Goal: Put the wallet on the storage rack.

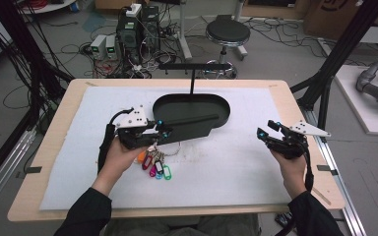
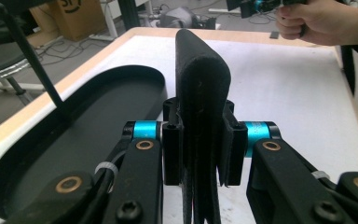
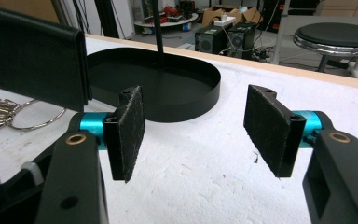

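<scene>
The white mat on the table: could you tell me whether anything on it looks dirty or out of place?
Yes: the white mat shows a brownish smudge just in front of the black tray, right of the key bunch. Otherwise nothing stands out.

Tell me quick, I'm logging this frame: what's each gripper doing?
Left gripper: shut on the black wallet.
Right gripper: open, holding nothing.

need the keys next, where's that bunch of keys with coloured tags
In the high view the bunch of keys with coloured plastic tags lies on the white mat, just below the left gripper and the black oval tray.
</scene>
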A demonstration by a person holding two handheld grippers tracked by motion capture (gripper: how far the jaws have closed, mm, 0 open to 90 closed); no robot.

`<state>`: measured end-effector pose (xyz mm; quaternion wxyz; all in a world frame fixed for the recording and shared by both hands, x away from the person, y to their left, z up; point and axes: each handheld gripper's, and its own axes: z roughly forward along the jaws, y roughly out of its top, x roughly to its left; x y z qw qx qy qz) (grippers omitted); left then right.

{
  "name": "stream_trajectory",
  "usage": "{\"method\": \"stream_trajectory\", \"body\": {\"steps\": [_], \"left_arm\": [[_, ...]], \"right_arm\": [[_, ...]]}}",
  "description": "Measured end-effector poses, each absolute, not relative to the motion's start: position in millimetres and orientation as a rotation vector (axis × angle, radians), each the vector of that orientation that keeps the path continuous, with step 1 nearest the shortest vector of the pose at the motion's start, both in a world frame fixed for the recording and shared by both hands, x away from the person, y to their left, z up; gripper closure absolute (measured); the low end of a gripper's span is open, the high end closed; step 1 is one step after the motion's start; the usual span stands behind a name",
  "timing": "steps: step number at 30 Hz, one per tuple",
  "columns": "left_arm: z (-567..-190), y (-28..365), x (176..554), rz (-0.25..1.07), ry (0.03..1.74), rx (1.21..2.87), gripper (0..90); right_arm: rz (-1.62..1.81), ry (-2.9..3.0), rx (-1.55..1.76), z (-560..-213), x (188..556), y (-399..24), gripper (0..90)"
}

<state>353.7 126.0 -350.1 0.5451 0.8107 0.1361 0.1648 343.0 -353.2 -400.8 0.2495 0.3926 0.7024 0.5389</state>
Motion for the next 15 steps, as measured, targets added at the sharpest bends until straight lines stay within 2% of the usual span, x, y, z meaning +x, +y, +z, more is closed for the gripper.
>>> {"method": "stream_trajectory", "body": {"steps": [15], "left_arm": [[-363.5,116.6,386.9,0.419,0.393,1.829,75.1]], "right_arm": [[1.449,1.905,1.073,-401.5,344.7,-353.3,39.1]]}}
